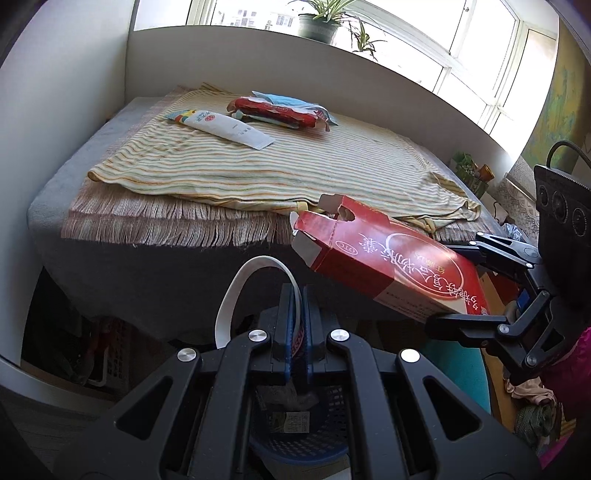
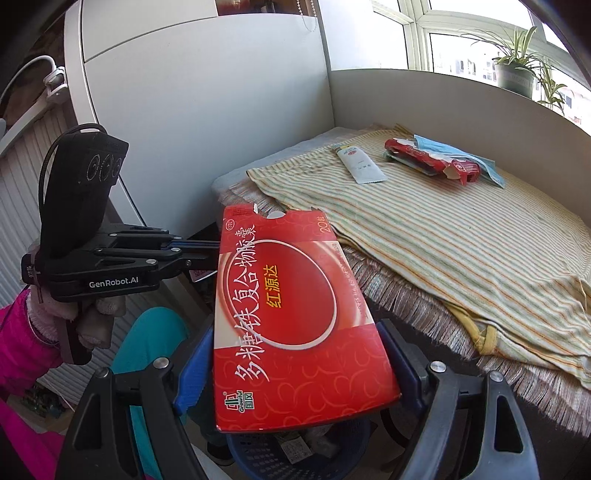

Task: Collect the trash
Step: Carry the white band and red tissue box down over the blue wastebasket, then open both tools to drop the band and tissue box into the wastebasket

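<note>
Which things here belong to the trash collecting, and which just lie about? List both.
For the job: red box held in the right tongs; blue basket below it; probably also the white tube, red wrapper and blue mask.
Lying about: striped cloth; fringed mat; potted plant.

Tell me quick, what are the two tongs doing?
Left tongs: closed on a white strip.
Right tongs: holding the red box by its sides.
</note>
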The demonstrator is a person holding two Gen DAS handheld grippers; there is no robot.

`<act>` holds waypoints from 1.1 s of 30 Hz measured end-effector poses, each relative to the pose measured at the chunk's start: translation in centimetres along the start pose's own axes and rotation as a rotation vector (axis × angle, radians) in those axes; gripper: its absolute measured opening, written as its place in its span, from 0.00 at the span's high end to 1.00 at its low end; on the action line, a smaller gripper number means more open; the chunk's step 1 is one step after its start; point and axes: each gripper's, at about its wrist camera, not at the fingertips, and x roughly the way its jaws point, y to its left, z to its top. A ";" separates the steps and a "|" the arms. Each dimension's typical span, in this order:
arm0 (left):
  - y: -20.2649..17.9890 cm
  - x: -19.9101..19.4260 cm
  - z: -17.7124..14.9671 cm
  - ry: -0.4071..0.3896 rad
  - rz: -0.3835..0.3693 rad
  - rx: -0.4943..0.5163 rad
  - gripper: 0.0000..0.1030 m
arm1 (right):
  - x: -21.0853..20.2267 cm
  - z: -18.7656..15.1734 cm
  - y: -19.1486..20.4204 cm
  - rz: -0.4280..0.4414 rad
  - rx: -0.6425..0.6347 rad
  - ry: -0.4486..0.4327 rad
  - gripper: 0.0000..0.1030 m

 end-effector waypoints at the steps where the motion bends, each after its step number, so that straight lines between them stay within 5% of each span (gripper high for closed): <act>1: 0.0 0.3 -0.4 0.011 -0.001 -0.005 0.97 | 0.2 -0.4 0.1 0.003 0.003 0.008 0.18; 33: -1.3 13.4 -10.9 0.399 -0.029 -0.048 0.97 | 8.7 -12.3 -2.5 -0.044 0.156 0.322 0.18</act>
